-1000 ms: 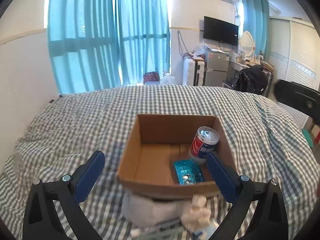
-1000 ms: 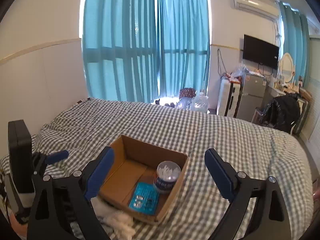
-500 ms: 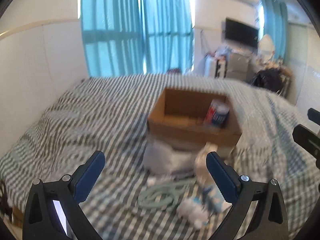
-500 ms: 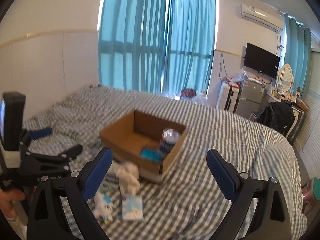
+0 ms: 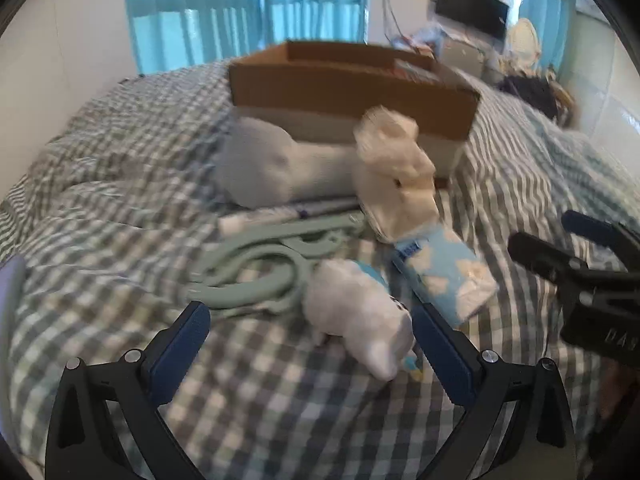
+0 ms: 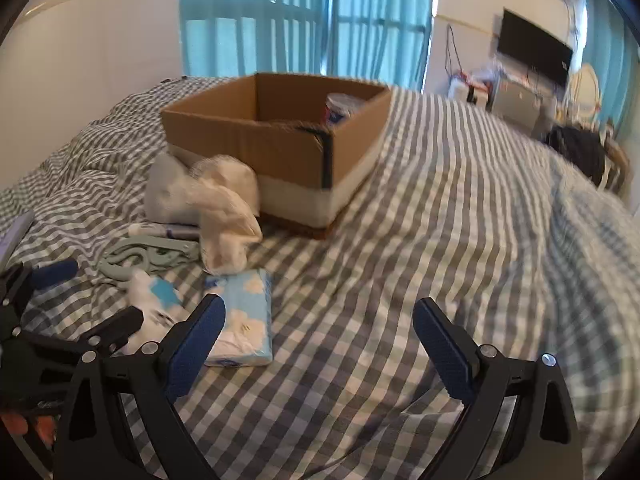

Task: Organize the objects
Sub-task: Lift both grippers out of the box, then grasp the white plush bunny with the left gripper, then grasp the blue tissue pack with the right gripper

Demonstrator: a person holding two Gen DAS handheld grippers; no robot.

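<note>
Clutter waiting to be sorted lies low and left in both views, on the checked bedspread (image 6: 420, 240). Left gripper (image 5: 308, 334) is spread wide, nothing held, its blue pads either side of a white pouch (image 5: 356, 316). Right gripper (image 6: 320, 332) gapes too, empty, a cloud-print tissue pack (image 6: 244, 316) touching its left pad. Beyond lie green hangers (image 5: 256, 272), a crumpled white bag (image 5: 400, 176) and, upper centre, the cardboard box (image 6: 280, 148) (a can (image 6: 340, 108) inside).
</note>
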